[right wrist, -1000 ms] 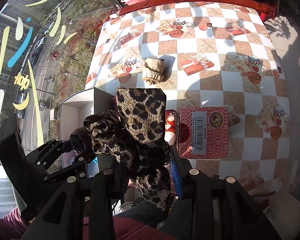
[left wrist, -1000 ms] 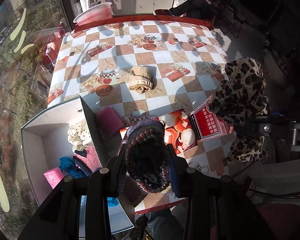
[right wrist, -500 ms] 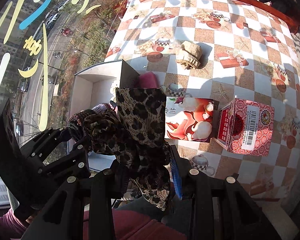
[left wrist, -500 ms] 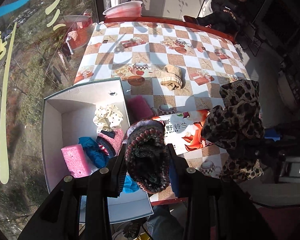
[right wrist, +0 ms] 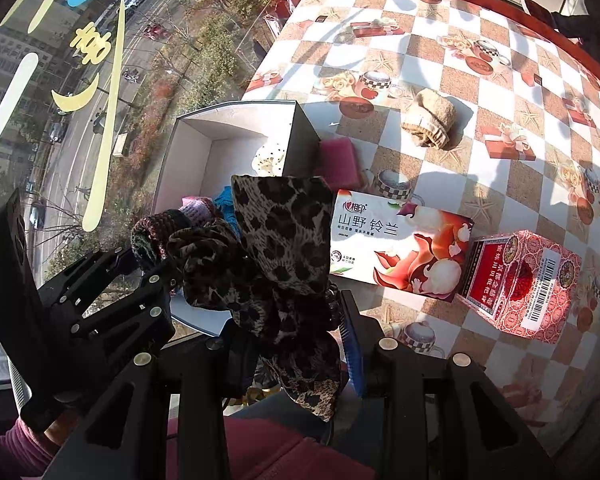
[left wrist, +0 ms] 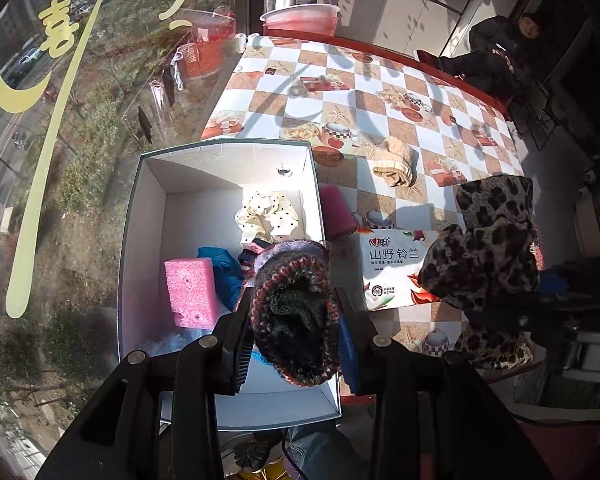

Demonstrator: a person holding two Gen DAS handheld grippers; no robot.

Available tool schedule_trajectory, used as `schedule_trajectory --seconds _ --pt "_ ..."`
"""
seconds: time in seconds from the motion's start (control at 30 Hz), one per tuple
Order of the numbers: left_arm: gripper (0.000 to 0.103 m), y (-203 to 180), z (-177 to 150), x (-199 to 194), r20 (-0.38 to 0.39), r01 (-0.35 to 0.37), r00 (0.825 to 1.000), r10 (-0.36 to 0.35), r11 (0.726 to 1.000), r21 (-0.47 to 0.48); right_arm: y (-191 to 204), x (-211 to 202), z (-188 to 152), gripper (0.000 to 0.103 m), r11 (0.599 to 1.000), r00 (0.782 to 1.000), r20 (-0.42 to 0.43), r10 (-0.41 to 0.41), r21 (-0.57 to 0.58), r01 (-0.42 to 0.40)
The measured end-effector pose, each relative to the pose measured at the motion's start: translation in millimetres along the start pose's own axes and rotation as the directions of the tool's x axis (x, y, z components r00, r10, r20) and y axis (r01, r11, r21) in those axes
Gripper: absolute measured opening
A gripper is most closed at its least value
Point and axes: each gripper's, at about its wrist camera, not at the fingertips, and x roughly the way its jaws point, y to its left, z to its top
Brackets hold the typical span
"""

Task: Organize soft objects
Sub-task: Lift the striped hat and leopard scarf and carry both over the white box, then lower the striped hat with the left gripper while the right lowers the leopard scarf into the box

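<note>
Two claws each carry a soft thing above the checkered worktop [left wrist: 380, 92]. Left claw [left wrist: 296, 344] is clamped on a dark knitted hat [left wrist: 296, 312] over the open white box's [left wrist: 148, 208] near right corner; right claw [right wrist: 296, 344] is clamped on a leopard-print scarf [right wrist: 276, 248] just beside that box.

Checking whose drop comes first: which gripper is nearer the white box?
Left. The left gripper, shut on a knit hat, hangs over the white box; the right gripper holds a leopard-print scarf beside it.
</note>
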Motion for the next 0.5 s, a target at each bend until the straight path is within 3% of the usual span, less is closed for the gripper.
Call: schedule_trajectory --seconds 0.5 --pt "0.040 25 -11 -1 -0.011 -0.027 1.000 0.026 0.996 -0.085 26 12 4 0.037 0.997 1.000 -0.032 0.002 -0.076 -0.004"
